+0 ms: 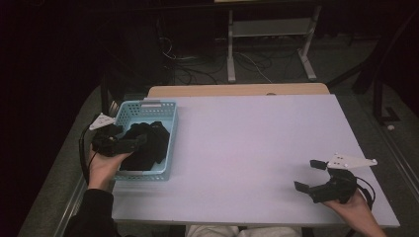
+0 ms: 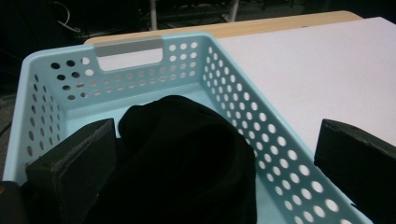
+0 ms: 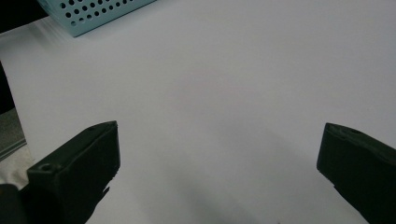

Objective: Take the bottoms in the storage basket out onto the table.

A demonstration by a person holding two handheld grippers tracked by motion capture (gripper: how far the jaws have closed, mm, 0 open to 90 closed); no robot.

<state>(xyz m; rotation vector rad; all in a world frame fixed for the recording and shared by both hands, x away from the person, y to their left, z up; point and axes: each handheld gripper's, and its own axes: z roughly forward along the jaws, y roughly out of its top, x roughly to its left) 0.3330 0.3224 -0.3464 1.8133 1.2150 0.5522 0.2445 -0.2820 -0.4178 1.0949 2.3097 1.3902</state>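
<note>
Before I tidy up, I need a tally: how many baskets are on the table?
1. The blue basket sits at the table's left edge, holding dark cloth.

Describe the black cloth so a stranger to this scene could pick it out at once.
Start at the white table and find the light blue perforated basket at its left edge. The black cloth lies bundled inside it, with the left gripper open over it. It is the basket's sole dark, soft content.

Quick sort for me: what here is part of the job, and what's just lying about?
In the job:
- black cloth in the blue basket
- left gripper, open over the cloth
- right gripper, open above bare table

Lying about:
- cables on the floor
- metal frame behind the table
</note>
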